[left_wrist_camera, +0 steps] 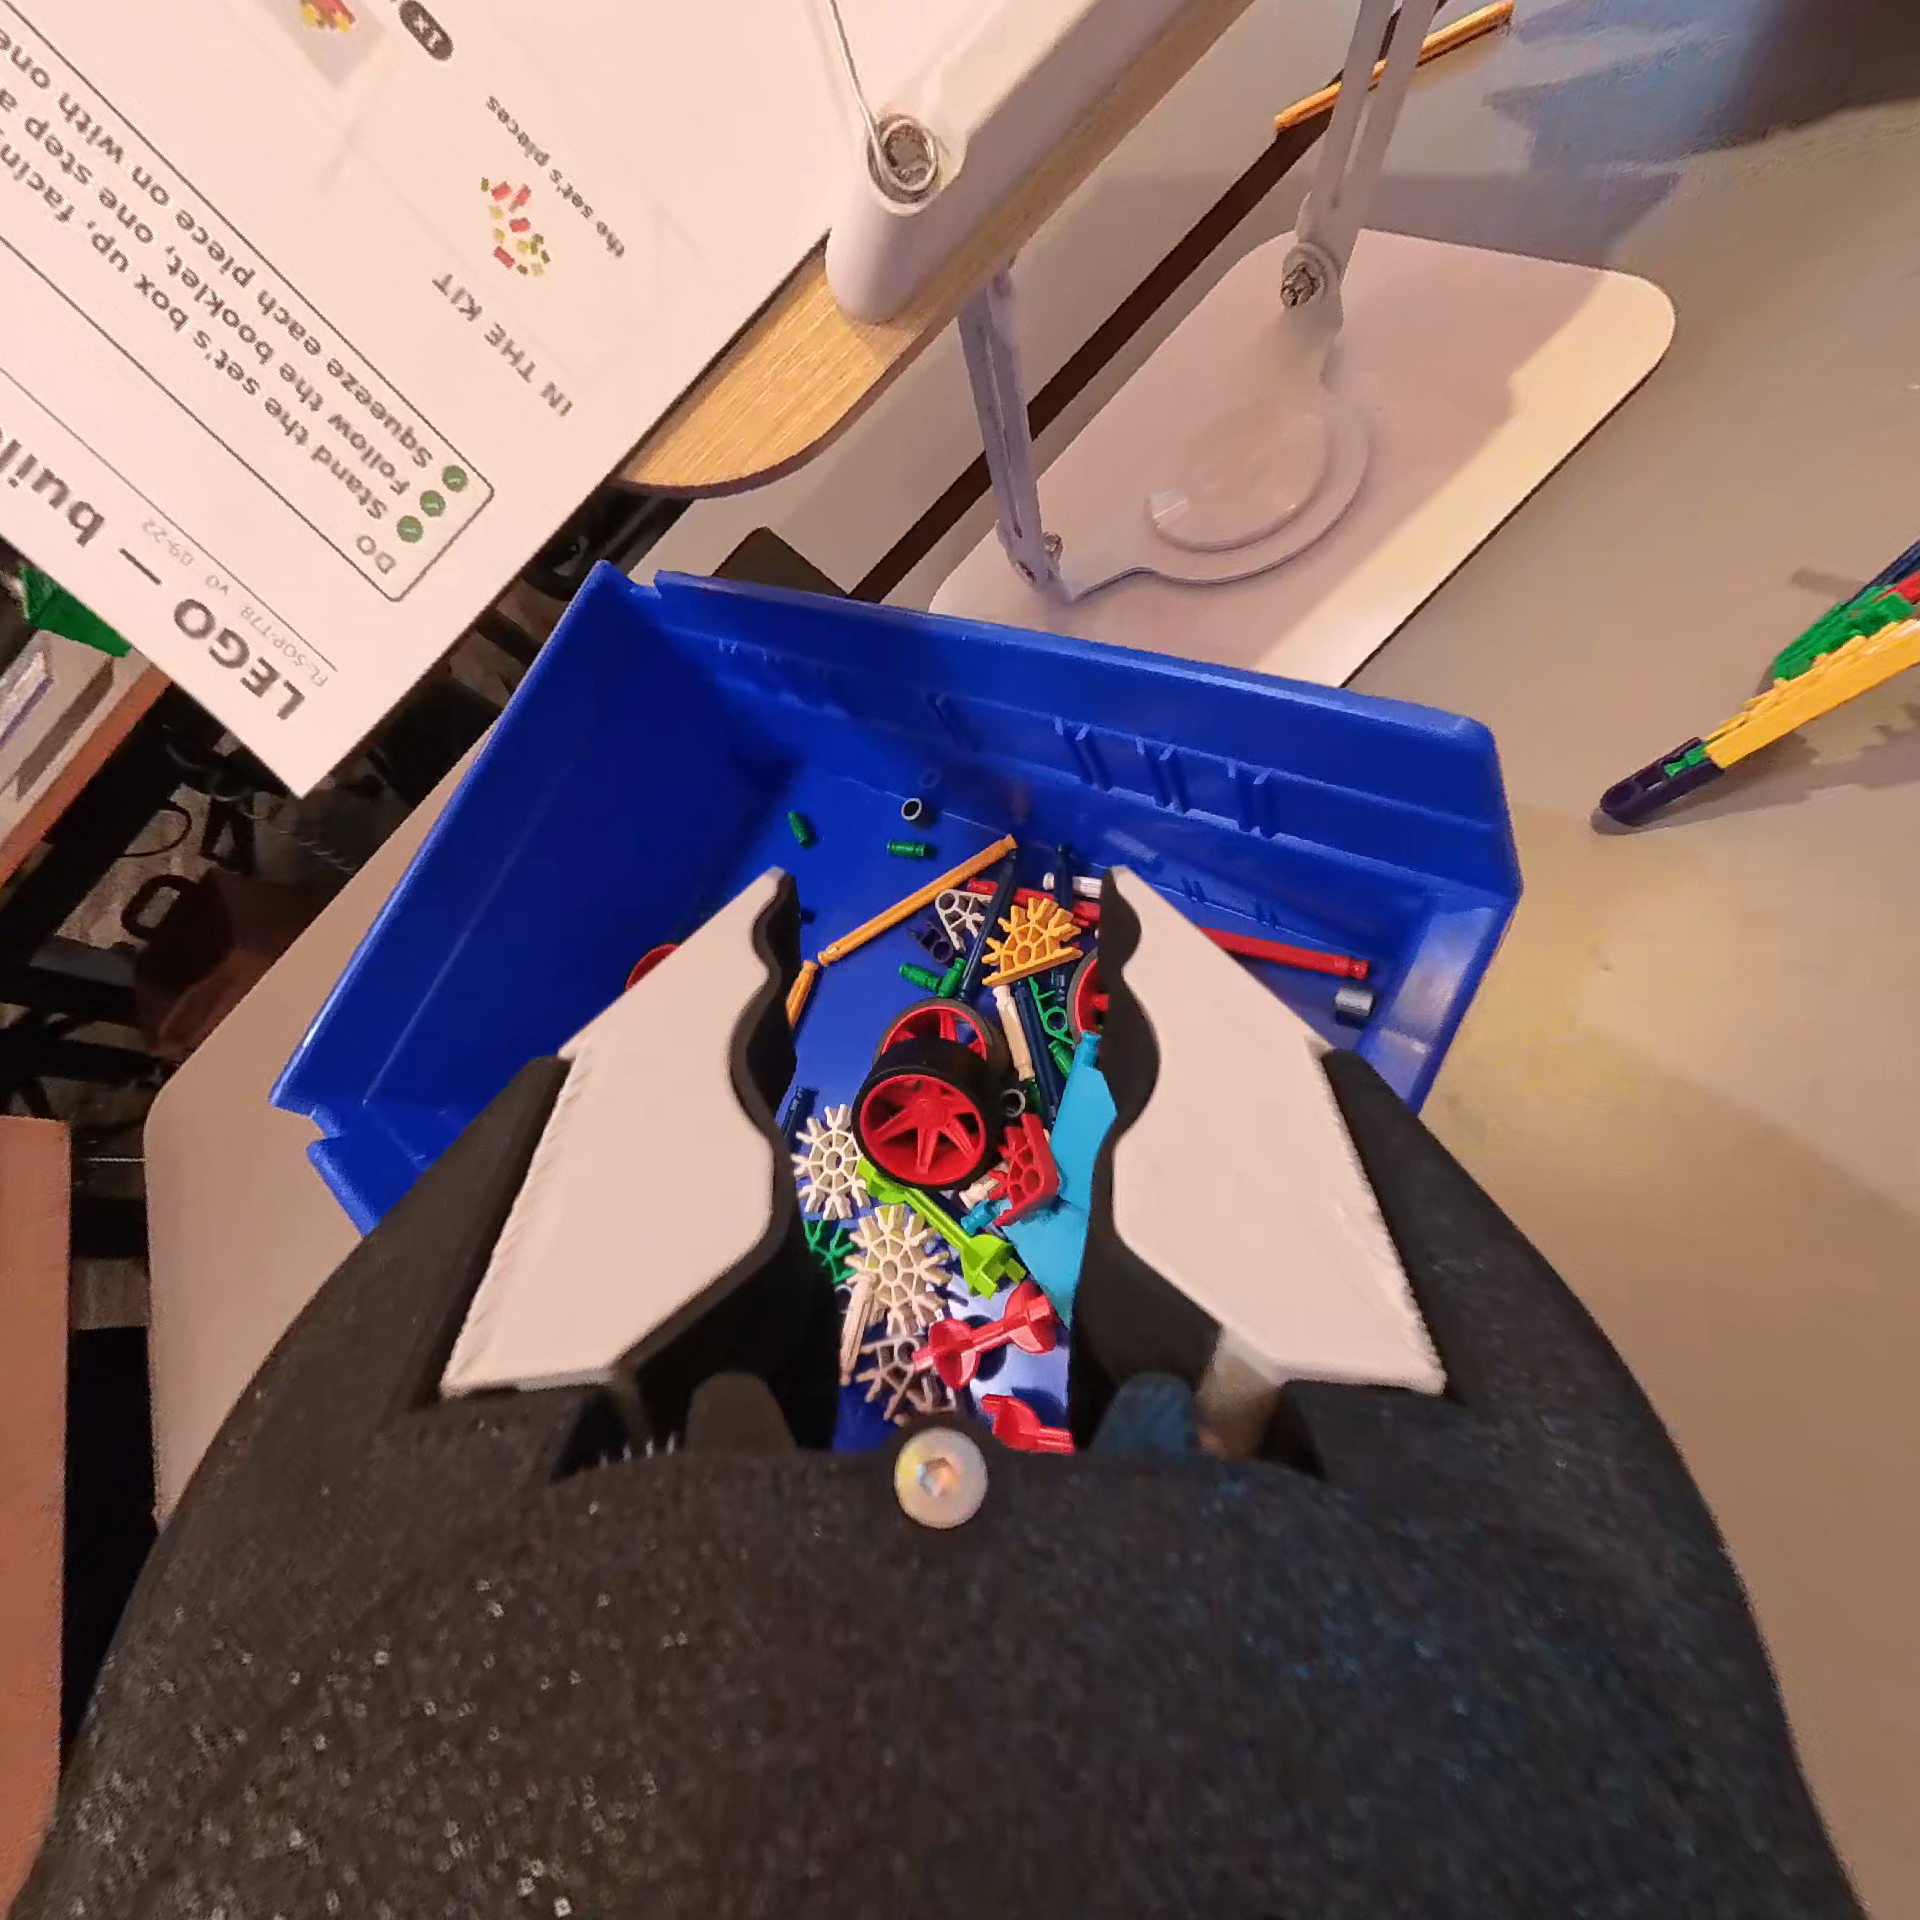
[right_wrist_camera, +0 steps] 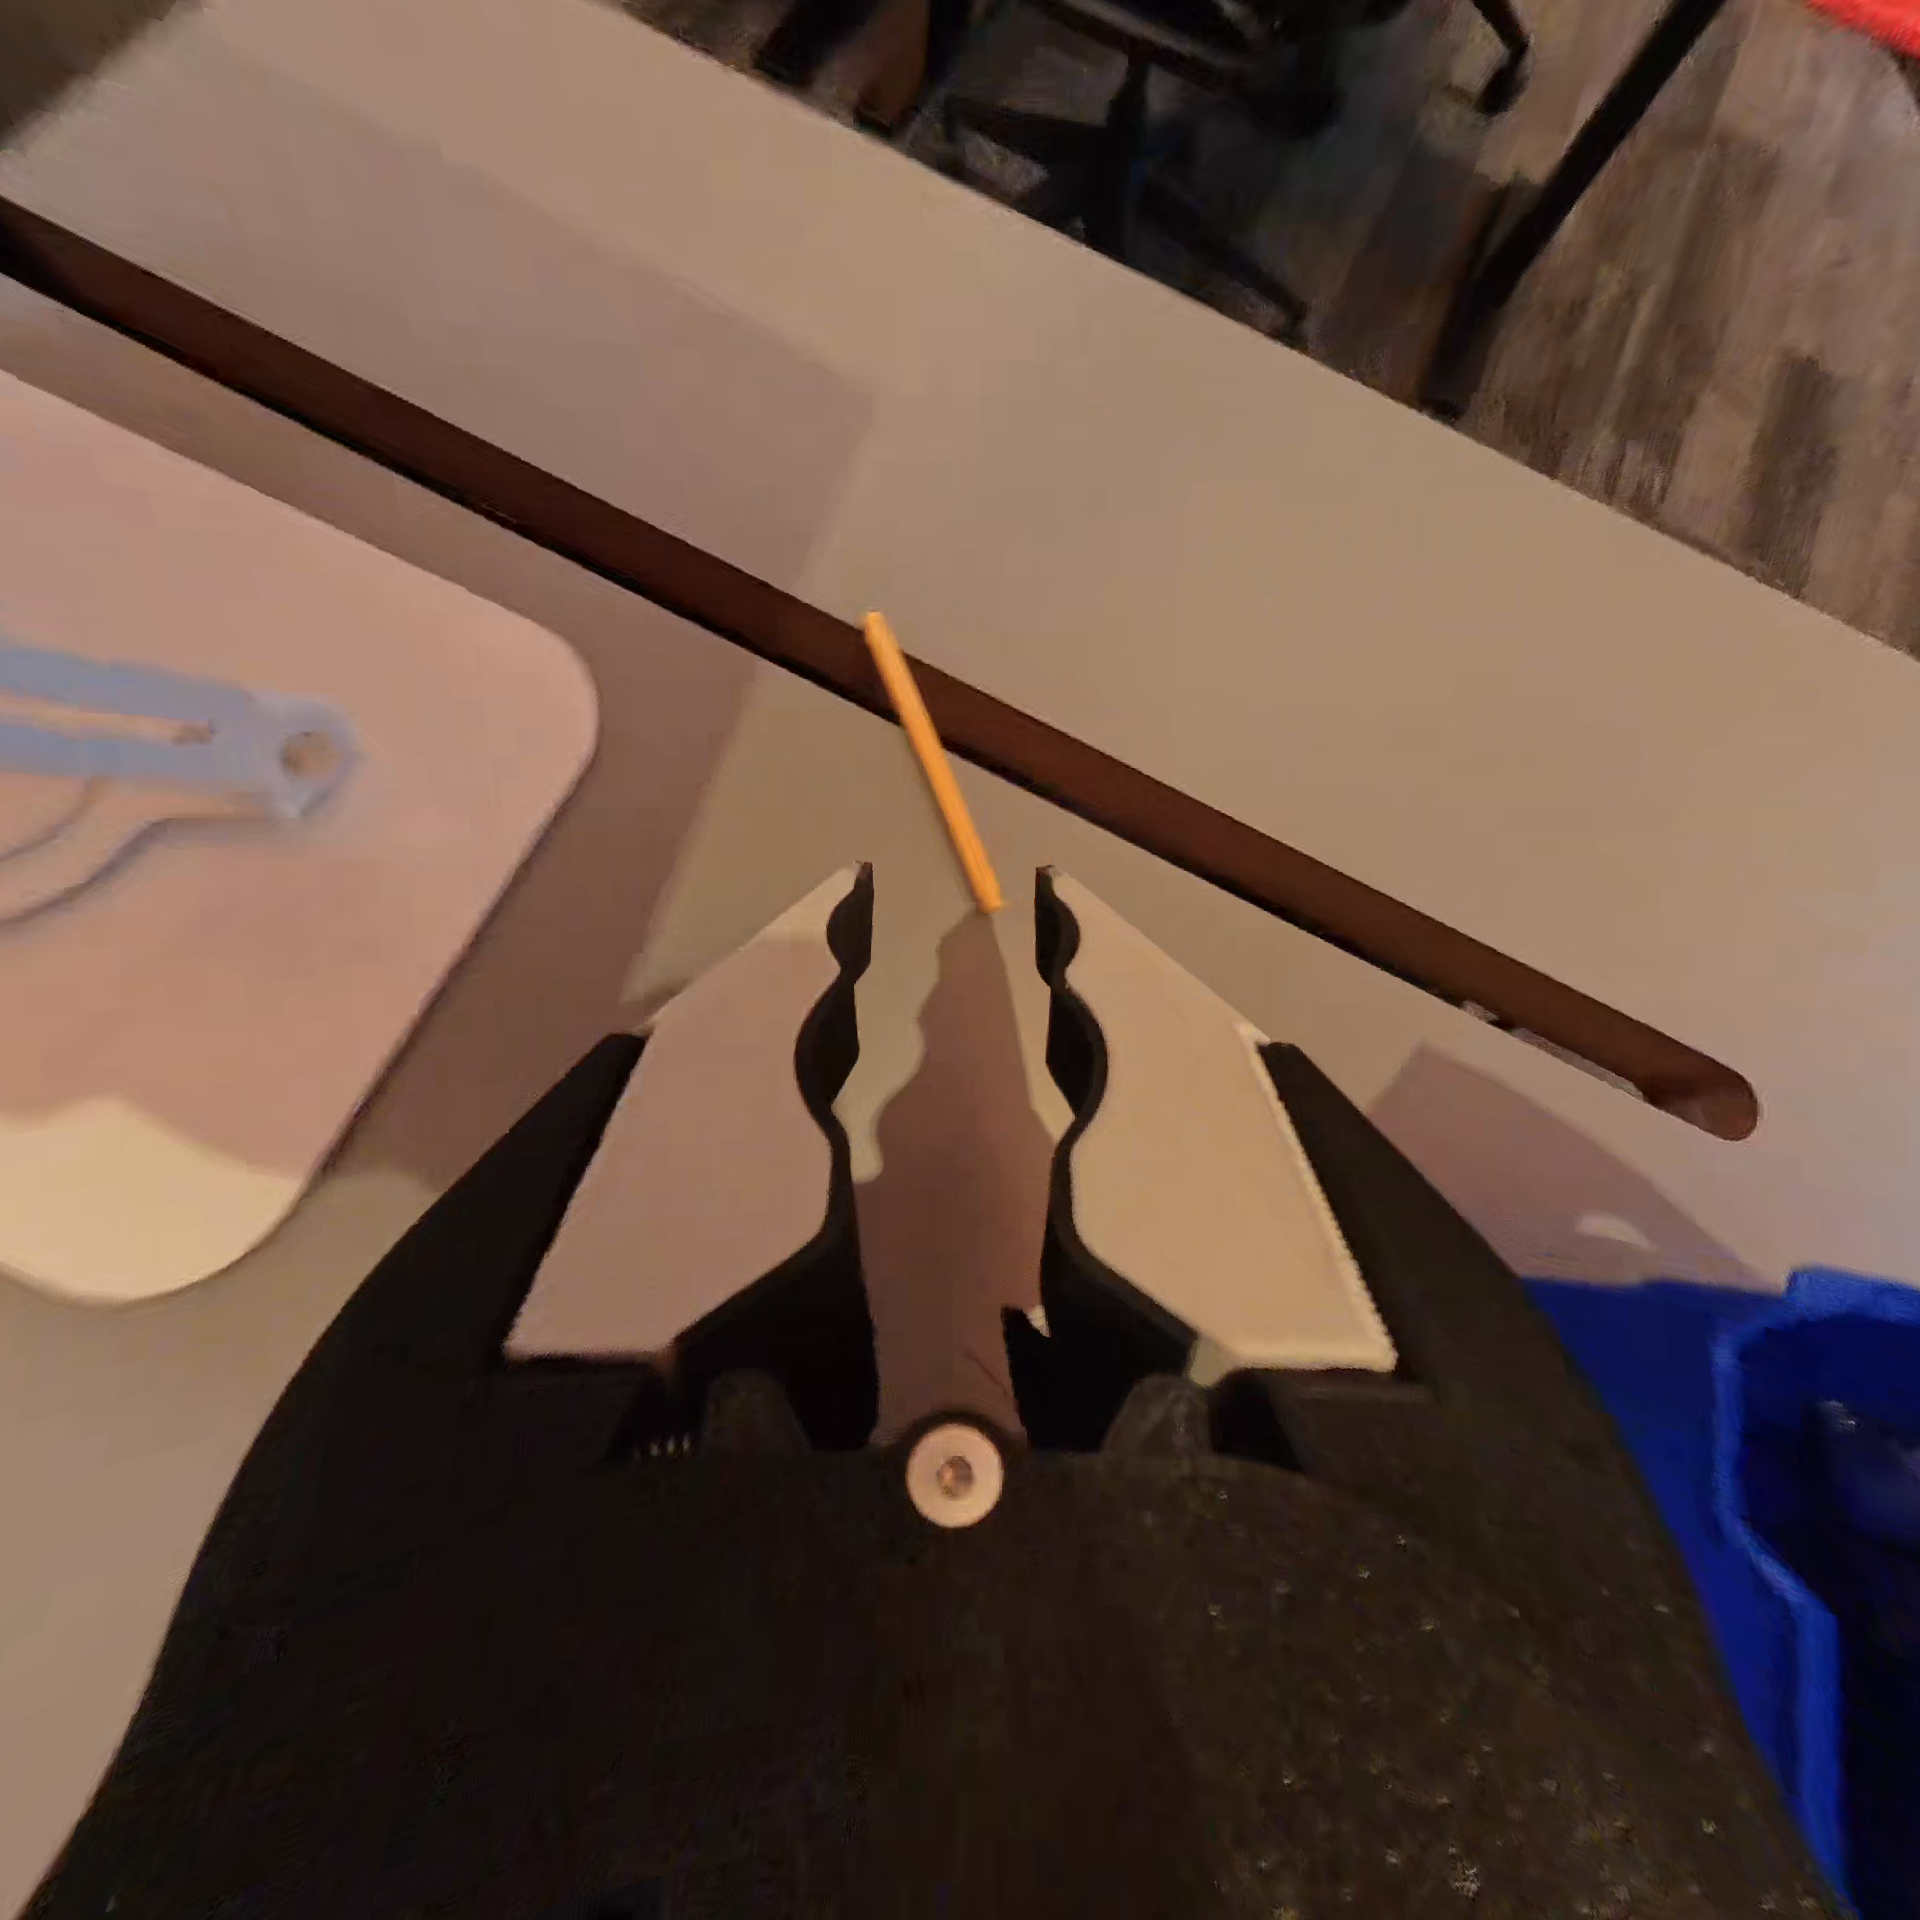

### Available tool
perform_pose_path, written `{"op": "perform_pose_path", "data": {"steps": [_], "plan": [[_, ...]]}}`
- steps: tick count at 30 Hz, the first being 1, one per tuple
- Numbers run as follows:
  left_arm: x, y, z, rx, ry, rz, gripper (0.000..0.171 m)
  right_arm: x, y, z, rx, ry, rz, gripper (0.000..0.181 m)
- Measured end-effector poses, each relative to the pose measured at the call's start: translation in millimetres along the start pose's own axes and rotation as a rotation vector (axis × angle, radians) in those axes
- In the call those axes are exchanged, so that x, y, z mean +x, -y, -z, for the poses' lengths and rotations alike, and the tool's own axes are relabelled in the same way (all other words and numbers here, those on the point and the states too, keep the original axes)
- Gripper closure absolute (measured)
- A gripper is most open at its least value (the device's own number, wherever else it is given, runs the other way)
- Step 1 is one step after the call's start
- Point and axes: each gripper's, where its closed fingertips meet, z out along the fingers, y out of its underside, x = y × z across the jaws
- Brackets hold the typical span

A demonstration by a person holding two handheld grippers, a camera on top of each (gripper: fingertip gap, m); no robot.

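We see the left gripper (left_wrist_camera: 945,894), fingers apart and holding nothing, over the blue plastic bin (left_wrist_camera: 665,831) of mixed toy parts. The right gripper (right_wrist_camera: 954,883), fingers apart, sits just short of a thin orange plastic rod (right_wrist_camera: 932,758) lying across the dark slot (right_wrist_camera: 1195,831) in the tabletop (right_wrist_camera: 1351,520) — we judge a nudge could tip it in.

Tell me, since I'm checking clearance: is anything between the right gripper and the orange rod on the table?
Nothing visible. The right gripper is open, and the orange rod lies on the table just ahead of its fingertips, its near end close to the gap between them. The rod's far end crosses the dark slot in the table.
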Motion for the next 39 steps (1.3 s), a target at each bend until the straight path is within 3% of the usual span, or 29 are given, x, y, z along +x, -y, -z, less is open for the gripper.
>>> {"op": "perform_pose_path", "data": {"steps": [4,8,10,16,22,27,30,34,38,39], "plan": [[2.0,1.0,-1.7,-0.001,0.002,-0.025,0.118,10.6,-10.0,-30.8,-0.035,-0.014,0.082,0.145],[1.7,4.1,-0.3,0.014,0.005,-0.031,0.118,16.3,-15.1,-49.1,-0.076,0.026,0.055,0.147],[2.4,4.2,-1.3,0.013,0.002,-0.034,0.118,14.8,-14.3,-51.8,-0.075,0.083,0.005,0.175],[5.2,9.3,-2.7,0.026,0.007,-0.054,0.118,9.4,-27.3,-36.0,-0.144,0.078,-0.080,0.179],[18.6,21.8,-4.9,0.051,-0.008,-0.089,0.118,-20.8,-53.3,33.0,-0.141,0.101,-0.177,0.178],[44.4,53.2,8.5,0.163,-0.021,-0.196,0.118,-49.5,-77.1,113.7,-0.104,0.074,-0.039,0.179],[81.8,82.4,24.7,0.308,-0.077,-0.318,0.111,-86.6,-77.8,167.7,-0.011,0.156,0.015,0.179],[150.1,121.0,40.1,0.492,-0.098,-0.533,0.105,-167.8,-73.0,227.9,0.068,0.394,0.123,0.179],[211.2,127.8,33.1,0.537,-0.062,-0.781,0.106,-229.2,-69.7,261.0,0.088,0.576,0.208,0.178],[218.7,129.0,33.1,0.555,-0.042,-0.820,0.116,-238.6,-69.9,263.8,0.082,0.600,0.225,0.178]]}}
